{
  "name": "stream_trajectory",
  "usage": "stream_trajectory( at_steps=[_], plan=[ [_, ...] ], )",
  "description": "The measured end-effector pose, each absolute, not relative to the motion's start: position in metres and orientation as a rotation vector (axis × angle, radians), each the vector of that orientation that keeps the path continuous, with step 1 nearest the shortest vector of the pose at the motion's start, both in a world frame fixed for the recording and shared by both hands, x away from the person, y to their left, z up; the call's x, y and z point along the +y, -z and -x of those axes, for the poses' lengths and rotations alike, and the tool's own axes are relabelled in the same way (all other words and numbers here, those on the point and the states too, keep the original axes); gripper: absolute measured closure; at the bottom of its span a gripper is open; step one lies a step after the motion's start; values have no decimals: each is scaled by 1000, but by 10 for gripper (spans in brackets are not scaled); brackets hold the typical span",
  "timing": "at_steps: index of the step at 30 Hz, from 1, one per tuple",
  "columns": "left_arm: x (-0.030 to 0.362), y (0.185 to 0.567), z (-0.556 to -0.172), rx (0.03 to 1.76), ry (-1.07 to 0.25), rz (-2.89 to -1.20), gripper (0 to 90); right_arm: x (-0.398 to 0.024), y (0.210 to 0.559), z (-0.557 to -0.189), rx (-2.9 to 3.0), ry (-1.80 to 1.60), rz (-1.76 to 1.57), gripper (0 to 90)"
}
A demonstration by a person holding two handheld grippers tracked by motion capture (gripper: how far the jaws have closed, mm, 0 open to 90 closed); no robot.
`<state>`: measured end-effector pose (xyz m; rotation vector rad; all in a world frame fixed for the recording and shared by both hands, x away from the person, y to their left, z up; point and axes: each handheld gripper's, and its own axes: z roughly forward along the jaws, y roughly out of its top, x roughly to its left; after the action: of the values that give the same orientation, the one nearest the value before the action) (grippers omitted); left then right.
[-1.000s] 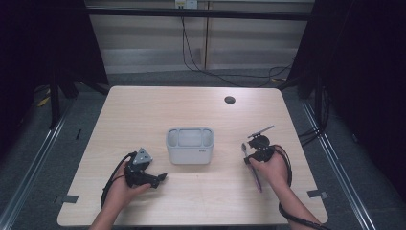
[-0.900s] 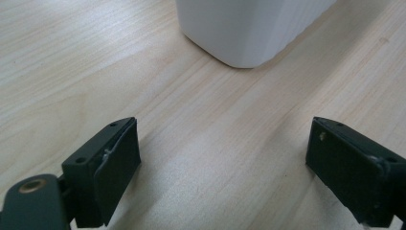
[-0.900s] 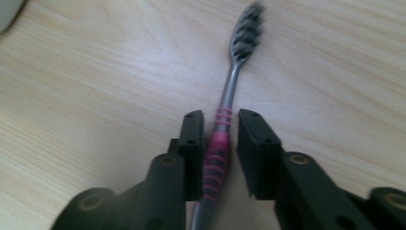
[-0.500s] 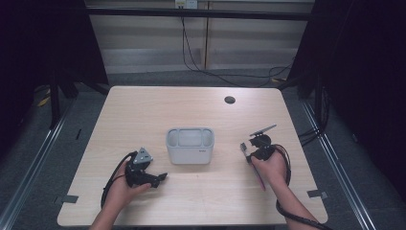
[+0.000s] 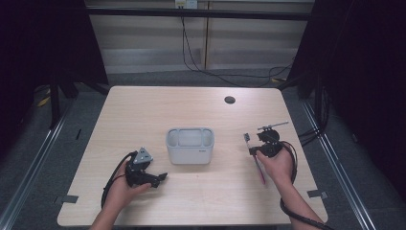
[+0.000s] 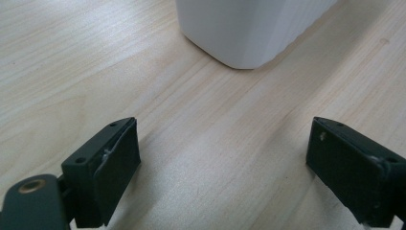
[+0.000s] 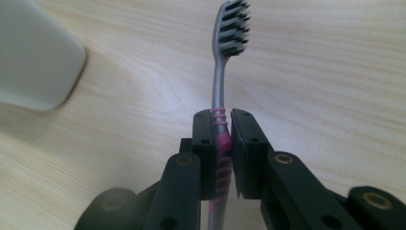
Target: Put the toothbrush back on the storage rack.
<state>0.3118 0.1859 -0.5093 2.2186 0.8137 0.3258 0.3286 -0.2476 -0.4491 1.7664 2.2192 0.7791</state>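
A toothbrush (image 7: 219,96) with a grey neck, pink ribbed grip and dark bristles sticks out ahead of my right gripper (image 7: 223,125), whose jaws have just closed and now press on the pink grip. From above, the toothbrush (image 5: 259,168) lies right of centre with its head pointing away from the person, and the right gripper (image 5: 252,148) holds it there. A white compartmented holder (image 5: 190,145) stands at the table's middle. My left gripper (image 5: 160,178) rests at the front left, jaws wide apart (image 6: 225,158) with bare wood between them and the holder's corner (image 6: 249,28) ahead.
The light wooden table (image 5: 143,110) has a small dark round hole (image 5: 230,99) near its far right. Cables trail from both grippers off the front edge. Dark floor and metal rails surround the table.
The right gripper's jaws have shut on the toothbrush handle, with the hand shifting only slightly. The left gripper has stayed where it was.
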Motion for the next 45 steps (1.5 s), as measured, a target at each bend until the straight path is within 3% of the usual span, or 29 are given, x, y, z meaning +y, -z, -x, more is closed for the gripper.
stream_trajectory(
  at_steps=[45],
  plan=[
    [182,510,-315,809,-315,-2221,90,-217,359,-320,1939,-1318,-1452,814]
  ],
)
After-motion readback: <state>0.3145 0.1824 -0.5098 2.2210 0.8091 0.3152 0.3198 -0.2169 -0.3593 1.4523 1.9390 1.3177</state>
